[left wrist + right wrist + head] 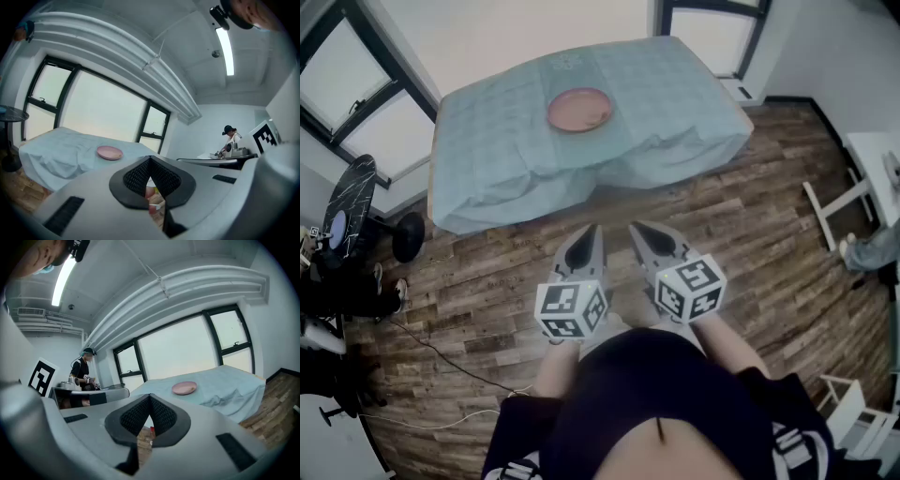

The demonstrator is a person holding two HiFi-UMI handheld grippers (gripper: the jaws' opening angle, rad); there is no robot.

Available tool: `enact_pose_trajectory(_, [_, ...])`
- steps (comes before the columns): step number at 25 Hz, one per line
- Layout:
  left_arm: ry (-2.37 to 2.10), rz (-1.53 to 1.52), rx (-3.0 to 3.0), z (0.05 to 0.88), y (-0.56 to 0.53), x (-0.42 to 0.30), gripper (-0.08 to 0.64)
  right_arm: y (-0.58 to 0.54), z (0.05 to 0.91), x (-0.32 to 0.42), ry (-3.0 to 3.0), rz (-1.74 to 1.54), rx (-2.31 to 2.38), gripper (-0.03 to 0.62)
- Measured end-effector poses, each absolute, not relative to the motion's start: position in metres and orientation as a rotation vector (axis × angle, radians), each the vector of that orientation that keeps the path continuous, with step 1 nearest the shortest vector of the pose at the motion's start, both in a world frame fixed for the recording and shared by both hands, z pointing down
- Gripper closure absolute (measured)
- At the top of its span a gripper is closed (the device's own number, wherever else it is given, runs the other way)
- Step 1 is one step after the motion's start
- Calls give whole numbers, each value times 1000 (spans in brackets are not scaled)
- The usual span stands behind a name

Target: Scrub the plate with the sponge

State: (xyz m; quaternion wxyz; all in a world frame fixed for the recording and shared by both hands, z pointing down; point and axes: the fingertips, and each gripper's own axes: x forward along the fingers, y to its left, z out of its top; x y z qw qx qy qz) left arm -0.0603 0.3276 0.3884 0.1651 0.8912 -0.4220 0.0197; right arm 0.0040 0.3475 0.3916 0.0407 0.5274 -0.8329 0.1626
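Head view: left gripper (pixel 589 236) and right gripper (pixel 641 234) pressed together, empty; plate (pixel 579 110) on table (pixel 675 89)

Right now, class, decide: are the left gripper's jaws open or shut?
Shut. The left gripper shows, in its own view, black ribbed pads meeting at the tips, with nothing held between them.

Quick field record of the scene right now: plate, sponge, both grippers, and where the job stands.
plate: pink plate on the table, which is covered by a light blue cloth
sponge: not seen in any view
left gripper: fingers shut, nothing held, low in front of the person, short of the table
right gripper: fingers shut, nothing held, beside the left one
contact: neither gripper touches the plate
job: scrubbing not begun
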Motion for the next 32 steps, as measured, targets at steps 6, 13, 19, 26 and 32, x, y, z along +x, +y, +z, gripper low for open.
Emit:
enact_pose_trajectory(6, [-1209,65,2534,390,322,-61,554,341,393,2,-2545,495,1609,581])
enact_pose_trajectory(13, [-1215,72,2534,392,315,-72,554,334,396,-10,-2540,495,1604,581])
enact_pose_trajectory(19, [-1210,87,2542,396,302,-87,554,322,394,-25,-2557,486,1622,581])
enact_pose_trajectory(26, [-1213,95,2525,401,280,-108,554,304,392,-43,-2557,465,1634,581])
enact_pose_trajectory(32, [-1222,103,2494,409,263,-114,554,290,391,-45,-2531,457,1633,581])
